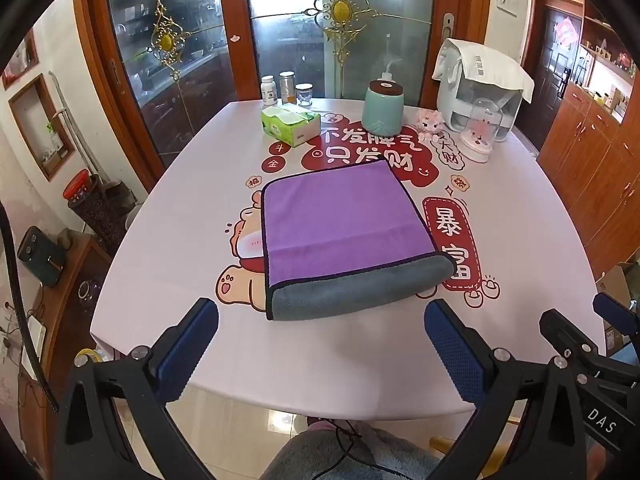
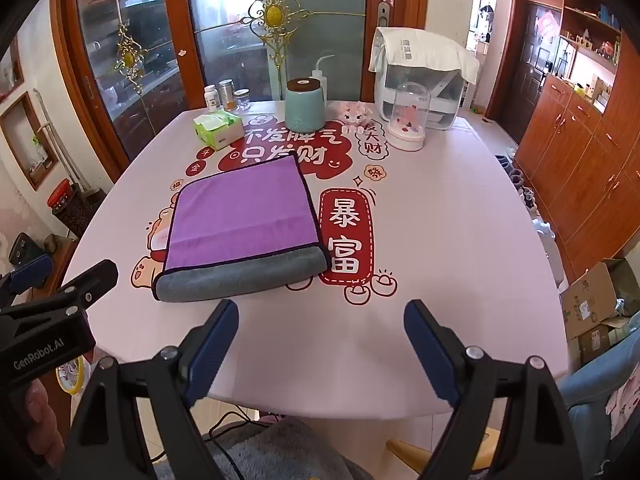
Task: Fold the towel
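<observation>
A purple towel [image 1: 340,220] with a grey underside lies folded flat on the pink printed table [image 1: 160,248], its grey folded edge toward me. It also shows in the right wrist view [image 2: 240,220]. My left gripper [image 1: 320,320] is open and empty, held above the table's near edge just in front of the towel. My right gripper [image 2: 320,320] is open and empty, near the front edge and to the right of the towel. The left gripper's body shows at the left of the right wrist view [image 2: 52,320].
At the back of the table stand a green tissue pack [image 1: 290,124], small jars [image 1: 286,88], a teal canister [image 1: 382,106], a glass dome ornament [image 1: 480,128] and a white appliance under a cloth [image 1: 480,80]. Cardboard boxes [image 2: 592,304] sit on the floor at right.
</observation>
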### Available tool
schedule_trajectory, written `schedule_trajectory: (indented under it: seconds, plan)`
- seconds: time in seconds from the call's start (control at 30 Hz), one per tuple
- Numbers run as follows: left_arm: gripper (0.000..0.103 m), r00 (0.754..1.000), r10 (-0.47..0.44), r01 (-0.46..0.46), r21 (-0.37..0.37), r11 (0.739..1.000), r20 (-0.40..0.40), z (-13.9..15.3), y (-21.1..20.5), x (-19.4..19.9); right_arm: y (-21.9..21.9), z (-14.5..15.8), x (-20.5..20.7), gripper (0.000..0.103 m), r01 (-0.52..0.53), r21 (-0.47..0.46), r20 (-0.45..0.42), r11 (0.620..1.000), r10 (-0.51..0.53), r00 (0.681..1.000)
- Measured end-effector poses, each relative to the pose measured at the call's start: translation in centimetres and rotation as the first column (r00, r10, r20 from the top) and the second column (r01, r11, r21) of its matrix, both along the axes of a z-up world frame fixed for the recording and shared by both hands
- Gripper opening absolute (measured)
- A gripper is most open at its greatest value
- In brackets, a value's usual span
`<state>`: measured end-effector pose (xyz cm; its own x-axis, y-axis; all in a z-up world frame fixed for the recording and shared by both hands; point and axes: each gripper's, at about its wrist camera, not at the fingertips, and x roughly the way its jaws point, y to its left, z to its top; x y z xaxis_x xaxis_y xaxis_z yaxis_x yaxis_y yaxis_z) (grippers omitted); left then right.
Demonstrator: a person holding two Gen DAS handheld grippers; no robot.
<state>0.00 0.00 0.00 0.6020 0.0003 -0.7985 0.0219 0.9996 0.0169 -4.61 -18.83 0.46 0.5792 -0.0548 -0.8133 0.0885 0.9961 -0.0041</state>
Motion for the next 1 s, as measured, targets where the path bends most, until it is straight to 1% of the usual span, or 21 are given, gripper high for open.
schedule_trajectory:
  seconds: [0.7, 0.77, 0.83, 0.87, 1.0]
  plan:
    - [0.102, 1.000, -0.007, 0.007, 0.000, 1.000, -0.011, -0.1, 0.0, 0.0, 0.0, -0.6, 0.7, 0.086, 0.000, 0.000, -0.013, 1.000, 0.000, 1.000]
    - [0.102, 1.000, -0.009, 0.009, -0.002, 1.000, -0.013, -0.2, -0.1, 0.0, 0.1, 0.0, 0.8, 0.086, 0.001, 0.000, -0.015, 1.000, -0.001, 1.000]
    - [0.102, 1.000, -0.011, 0.011, -0.003, 1.000, -0.013, -0.3, -0.1, -0.1, 0.0, -0.5, 1.0, 0.086, 0.002, 0.000, -0.015, 1.000, -0.002, 1.000]
    - [0.102, 1.000, -0.013, 0.013, -0.003, 1.000, -0.014, 0.3, 0.1, -0.4, 0.1, -0.9, 0.9, 0.086, 0.003, -0.001, -0.015, 1.000, -0.003, 1.000]
    - [0.102, 1.000, -0.018, 0.018, -0.001, 1.000, -0.019, 0.0, 0.1, -0.2, -0.1, -1.2, 0.9, 0.086, 0.005, 0.000, -0.016, 1.000, -0.005, 1.000]
